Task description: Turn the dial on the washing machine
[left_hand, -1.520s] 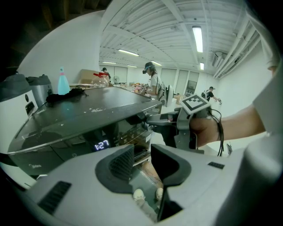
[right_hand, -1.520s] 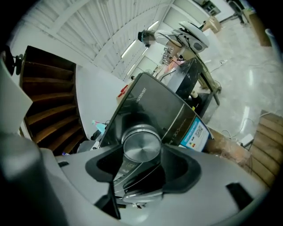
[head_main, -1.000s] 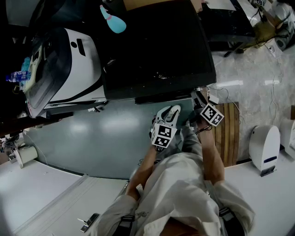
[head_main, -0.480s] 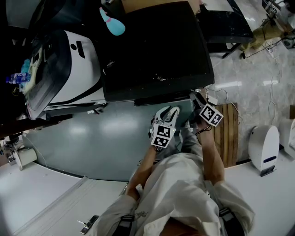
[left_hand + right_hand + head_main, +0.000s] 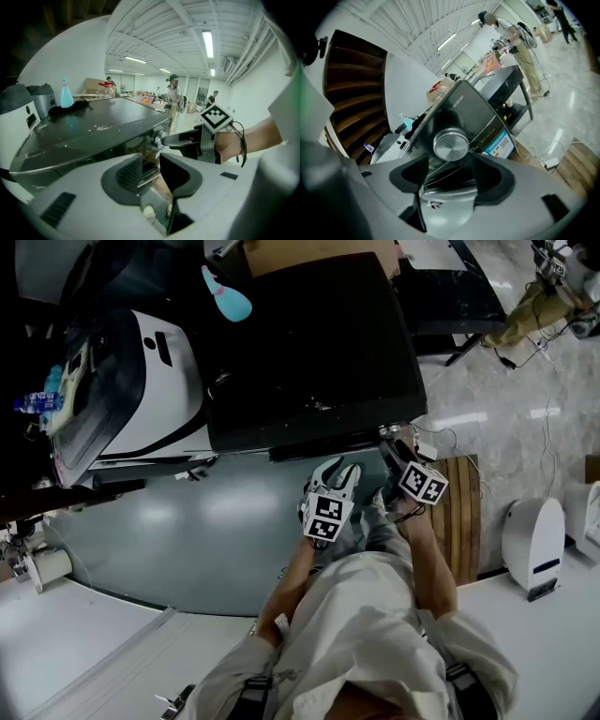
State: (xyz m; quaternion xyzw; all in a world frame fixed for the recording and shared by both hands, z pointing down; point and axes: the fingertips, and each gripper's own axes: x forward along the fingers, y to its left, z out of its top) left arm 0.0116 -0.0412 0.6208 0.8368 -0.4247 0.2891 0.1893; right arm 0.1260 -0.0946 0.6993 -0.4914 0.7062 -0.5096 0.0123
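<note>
The washing machine [image 5: 309, 343] is black, and its front panel faces me. A round silver dial [image 5: 451, 144] sits on that panel. In the right gripper view the dial stands just ahead of my right gripper [image 5: 452, 166], between its spread jaws. That gripper is open and I cannot tell whether the jaws touch the dial. The left gripper view shows the dial [image 5: 159, 139] with the right gripper [image 5: 187, 140] reaching it from the side. My left gripper [image 5: 152, 168] hangs below the panel, open, with nothing in it. From the head view the right gripper [image 5: 398, 451] and left gripper [image 5: 339, 468] are at the machine's front edge.
A white appliance [image 5: 150, 371] stands left of the machine, with a blue bottle [image 5: 225, 292] behind it. A wooden pallet [image 5: 464, 512] and a white unit [image 5: 534, 540] lie to the right. A blue label [image 5: 501, 143] is on the panel beside the dial. People [image 5: 174, 93] stand far off.
My right gripper has edged a little closer to the front panel. The head camera has shifted slightly. The left gripper has kept its place.
</note>
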